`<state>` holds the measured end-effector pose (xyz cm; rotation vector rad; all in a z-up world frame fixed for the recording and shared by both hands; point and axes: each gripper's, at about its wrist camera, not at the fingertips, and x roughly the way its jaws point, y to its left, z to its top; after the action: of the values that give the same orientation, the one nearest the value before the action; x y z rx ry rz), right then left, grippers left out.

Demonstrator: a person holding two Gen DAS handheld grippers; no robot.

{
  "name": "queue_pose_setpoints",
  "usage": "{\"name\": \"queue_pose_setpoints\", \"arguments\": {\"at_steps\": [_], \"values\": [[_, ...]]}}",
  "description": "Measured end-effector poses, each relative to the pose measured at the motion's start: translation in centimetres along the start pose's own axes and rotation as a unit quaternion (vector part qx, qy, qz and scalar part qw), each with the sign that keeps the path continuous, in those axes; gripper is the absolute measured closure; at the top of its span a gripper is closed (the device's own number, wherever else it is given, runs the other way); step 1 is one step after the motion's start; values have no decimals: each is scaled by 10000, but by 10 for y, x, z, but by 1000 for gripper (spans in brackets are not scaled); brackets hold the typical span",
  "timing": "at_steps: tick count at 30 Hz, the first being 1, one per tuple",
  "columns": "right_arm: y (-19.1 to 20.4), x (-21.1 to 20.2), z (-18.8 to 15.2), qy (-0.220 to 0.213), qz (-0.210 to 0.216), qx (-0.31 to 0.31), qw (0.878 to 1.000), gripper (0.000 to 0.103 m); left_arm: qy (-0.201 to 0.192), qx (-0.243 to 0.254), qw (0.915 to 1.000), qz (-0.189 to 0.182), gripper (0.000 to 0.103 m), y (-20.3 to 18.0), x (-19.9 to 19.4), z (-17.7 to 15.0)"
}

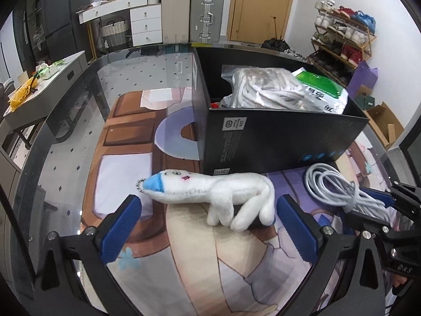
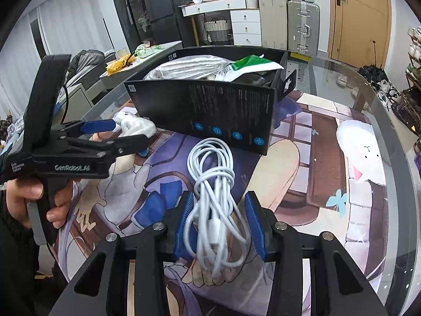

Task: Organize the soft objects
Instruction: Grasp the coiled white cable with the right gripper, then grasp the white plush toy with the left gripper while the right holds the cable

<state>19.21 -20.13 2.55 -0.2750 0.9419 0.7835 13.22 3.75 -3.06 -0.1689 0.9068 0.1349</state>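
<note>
A white plush toy [image 1: 210, 193] with a blue tip and a bead chain lies on the printed mat in front of the black box [image 1: 276, 142]. My left gripper [image 1: 208, 226] is open, its blue pads on either side of the toy, not touching it. It also shows in the right wrist view [image 2: 123, 134] around the toy [image 2: 134, 127]. A coiled white cable [image 2: 213, 197] lies on the mat between the blue pads of my right gripper [image 2: 218, 226], which is open around it. The cable also shows in the left wrist view [image 1: 339, 187]. The box [image 2: 210, 108] holds a bagged white bundle [image 1: 263, 89] and a green-and-white packet [image 1: 323, 87].
The printed mat [image 1: 184, 250] covers a round glass table [image 1: 126, 71]. Beyond it stand a white drawer unit [image 1: 146, 25], suitcases [image 1: 206, 15], a wooden door, a shoe rack [image 1: 339, 42] at the right and a low grey table [image 1: 44, 87] at the left.
</note>
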Motion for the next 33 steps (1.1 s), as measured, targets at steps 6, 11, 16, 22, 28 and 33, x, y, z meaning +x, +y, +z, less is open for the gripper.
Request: {"name": "queue_pose_setpoints", "arguments": {"at_steps": [6, 11, 16, 22, 28, 33], "values": [[3, 0, -1, 13, -36, -88, 10000, 61, 48, -51, 10000, 52, 0, -2, 7, 5], [4, 1, -2, 11, -34, -115, 9999, 60, -12, 28, 10000, 38, 15, -4, 4, 5], [4, 1, -5, 0, 33, -116, 9999, 57, -94, 2, 9999, -44, 27, -1, 1, 4], [6, 0, -5, -10, 72, -119, 9999, 54, -119, 56, 9999, -111, 37, -2, -7, -1], [5, 1, -4, -12, 72, -113, 9999, 53, -129, 85, 9996, -248, 40, -4, -14, -11], [7, 2, -4, -3, 48, -152, 9999, 50, -96, 160, 9997, -175, 40, -7, -13, -9]]}}
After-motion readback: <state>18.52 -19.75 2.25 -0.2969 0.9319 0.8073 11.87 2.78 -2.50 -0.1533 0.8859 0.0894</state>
